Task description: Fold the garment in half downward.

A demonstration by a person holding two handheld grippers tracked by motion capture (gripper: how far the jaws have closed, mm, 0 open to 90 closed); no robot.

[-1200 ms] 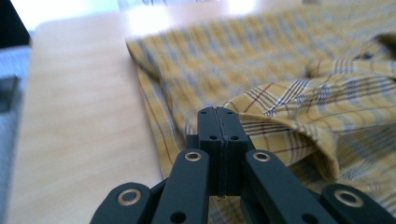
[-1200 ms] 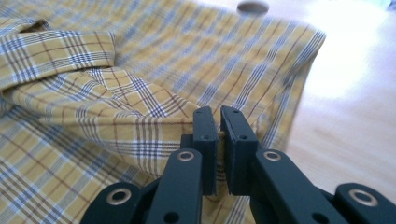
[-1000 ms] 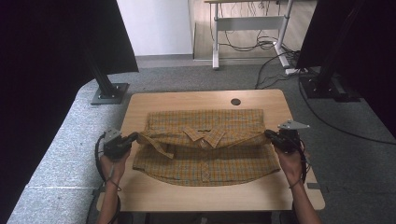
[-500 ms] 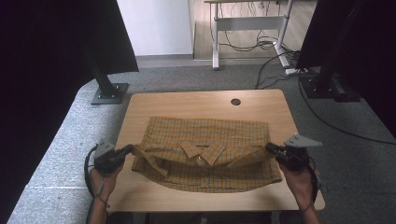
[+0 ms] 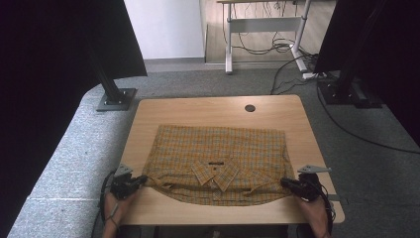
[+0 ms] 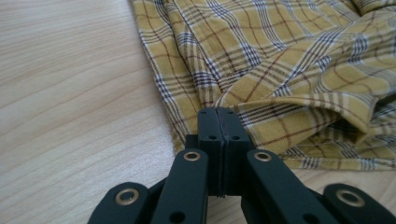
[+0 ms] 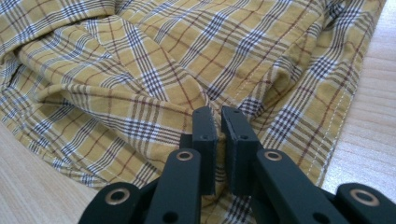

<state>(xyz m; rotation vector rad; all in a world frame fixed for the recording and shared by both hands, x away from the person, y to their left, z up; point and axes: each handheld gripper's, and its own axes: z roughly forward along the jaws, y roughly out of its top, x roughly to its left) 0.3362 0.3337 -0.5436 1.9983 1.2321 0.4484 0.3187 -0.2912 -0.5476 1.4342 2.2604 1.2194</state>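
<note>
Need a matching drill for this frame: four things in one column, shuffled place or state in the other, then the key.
Things:
1. left gripper
2. right gripper
3. plaid shirt
4. cable hole

Places or states:
A. far part of the table, beyond the shirt
B. spread on the tabletop, collar toward the person
C. shut on the shirt's near left corner
D. shut on the shirt's near right corner

Pairs: 1-C, 2-D, 3-B, 4-A

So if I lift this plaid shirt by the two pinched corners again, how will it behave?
The shirt looks thin and floppy: it creases at the left gripper and right gripper, so its middle would probably sag. It seems light. On the smooth table it may slide easily.
</note>
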